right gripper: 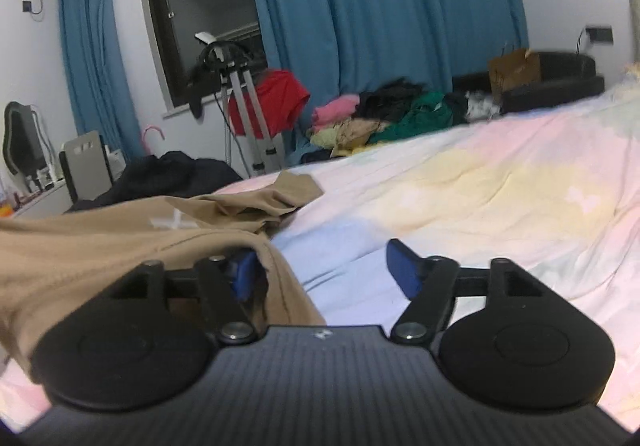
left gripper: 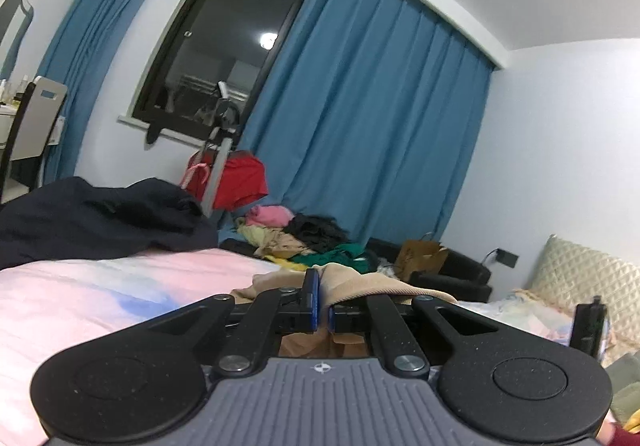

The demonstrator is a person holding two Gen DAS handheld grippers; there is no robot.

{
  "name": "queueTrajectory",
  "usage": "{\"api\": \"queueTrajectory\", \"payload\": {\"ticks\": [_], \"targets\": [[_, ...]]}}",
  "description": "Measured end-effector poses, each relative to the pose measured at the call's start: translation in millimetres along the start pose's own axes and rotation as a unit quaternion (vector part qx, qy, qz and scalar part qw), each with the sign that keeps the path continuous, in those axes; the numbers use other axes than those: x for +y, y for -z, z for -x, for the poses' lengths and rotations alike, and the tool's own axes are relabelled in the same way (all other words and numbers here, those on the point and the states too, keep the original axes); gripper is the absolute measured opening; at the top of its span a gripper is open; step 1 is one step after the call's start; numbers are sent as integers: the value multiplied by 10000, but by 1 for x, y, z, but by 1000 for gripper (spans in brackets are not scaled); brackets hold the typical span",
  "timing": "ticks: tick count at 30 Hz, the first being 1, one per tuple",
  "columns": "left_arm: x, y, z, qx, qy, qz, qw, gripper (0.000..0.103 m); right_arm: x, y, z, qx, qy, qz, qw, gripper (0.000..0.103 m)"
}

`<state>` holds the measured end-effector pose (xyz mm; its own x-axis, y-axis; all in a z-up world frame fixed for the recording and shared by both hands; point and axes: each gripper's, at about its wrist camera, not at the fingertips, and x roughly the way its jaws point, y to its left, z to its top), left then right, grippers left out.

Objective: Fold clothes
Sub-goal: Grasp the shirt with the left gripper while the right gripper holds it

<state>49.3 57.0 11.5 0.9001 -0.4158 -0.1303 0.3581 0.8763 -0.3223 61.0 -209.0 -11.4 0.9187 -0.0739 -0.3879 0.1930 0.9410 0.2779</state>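
L tool pinched shut on hem of tan knit garment, lifted off pastel tie-dye bedsheet. R tool spread, cloth edge draped by its 9 o'clock pad only. Regrip w/ R before pulling taut; keep the edges aligned.

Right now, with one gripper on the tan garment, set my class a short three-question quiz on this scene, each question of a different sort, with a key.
1. True or false: the left gripper is shut on the tan garment.
2. Multiple choice: the right gripper is A) shut on the tan garment, B) open, with the garment's edge by one finger, C) shut on nothing.
3. Short answer: what colour are the curtains beside the window?

Key
1. True: cloth is pinched between its closed blue pads.
2. B: the jaws stand apart over the pastel bedsheet.
3. Blue.
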Motion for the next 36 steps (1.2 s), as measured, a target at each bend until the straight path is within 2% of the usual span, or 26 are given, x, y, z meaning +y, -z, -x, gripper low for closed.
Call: {"api": "queueTrajectory", "payload": {"ticks": [5,9,11,14,16,17,18,20,22,25,27,29,31,34,36], "targets": [[16,4,-18,183,-385,112,9990,5,10,26,-19,1149,-209,-254,9928,70],[29,5,-21,177,-616,282,9975,5,24,50,-27,1827,-136,-208,9829,70],[37,4,-26,153,-746,351,9965,5,32,56,-28,1963,-18,33,9805,70],[47,3,-29,141,-954,461,9943,5,42,65,-26,1970,292,534,9785,68],[54,3,-33,205,-1126,524,9920,5,34,64,-20,1909,459,327,9800,68],[57,4,-36,275,-1208,537,9908,5,29,62,-17,1901,381,111,9810,64],[60,5,-39,369,-1301,528,9894,5,27,60,-16,1896,268,-17,9815,41],[65,9,-47,605,-1455,527,9861,6,23,55,-14,1828,105,-160,9830,14],[73,12,-56,867,-1705,556,9800,6,21,48,-8,1624,-58,-254,9864,13],[90,14,-68,1301,-1946,619,9703,13,22,33,3,1127,-317,-350,9925,11],[98,16,-72,1656,-2132,609,9609,18,24,23,10,841,-474,-376,9946,11],[103,19,-71,2016,-2316,586,9499,40,26,17,15,627,-577,-343,9958,11],[107,21,-61,2260,-2432,643,9411,52,27,13,17,537,-659,-298,9959,11],[108,15,-37,2357,-2608,642,9340,65,25,9,16,530,-750,-354,9951,11],[98,8,-20,2202,-2780,373,9342,71,23,8,14,572,-782,-470,9942,11]]}}
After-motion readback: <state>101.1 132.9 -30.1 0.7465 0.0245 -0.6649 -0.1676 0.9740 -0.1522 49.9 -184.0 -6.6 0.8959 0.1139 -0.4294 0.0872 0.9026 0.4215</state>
